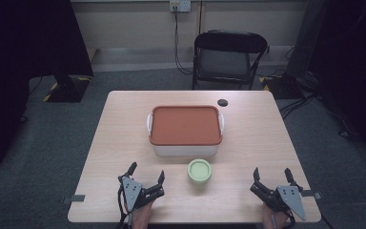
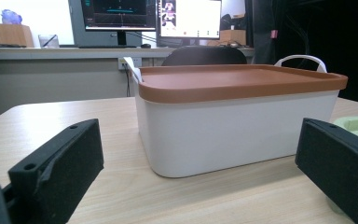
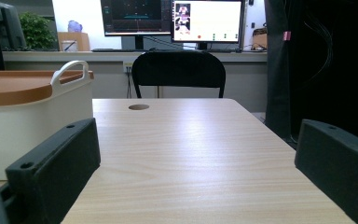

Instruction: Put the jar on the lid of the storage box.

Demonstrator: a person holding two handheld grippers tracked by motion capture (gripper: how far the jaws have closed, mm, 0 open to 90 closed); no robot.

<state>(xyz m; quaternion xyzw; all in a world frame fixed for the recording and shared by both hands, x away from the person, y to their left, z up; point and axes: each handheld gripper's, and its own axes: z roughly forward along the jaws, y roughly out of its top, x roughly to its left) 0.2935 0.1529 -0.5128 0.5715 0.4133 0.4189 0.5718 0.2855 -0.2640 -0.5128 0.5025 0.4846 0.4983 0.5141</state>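
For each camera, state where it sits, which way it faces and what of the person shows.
High view: above the near edge, facing forward and down on the table; left gripper, right gripper and hands show.
Left gripper view: low between open black fingers, facing the white box.
Right gripper view: low between open fingers, facing the black chair.
All share the box's orange lid.

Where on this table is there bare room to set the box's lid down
The widest bare patches flank the white box: left of it toward the table edge, and right of it, ahead of the right gripper. It is crowded at the near middle, where the green cup sits close before the box, beside the left gripper.
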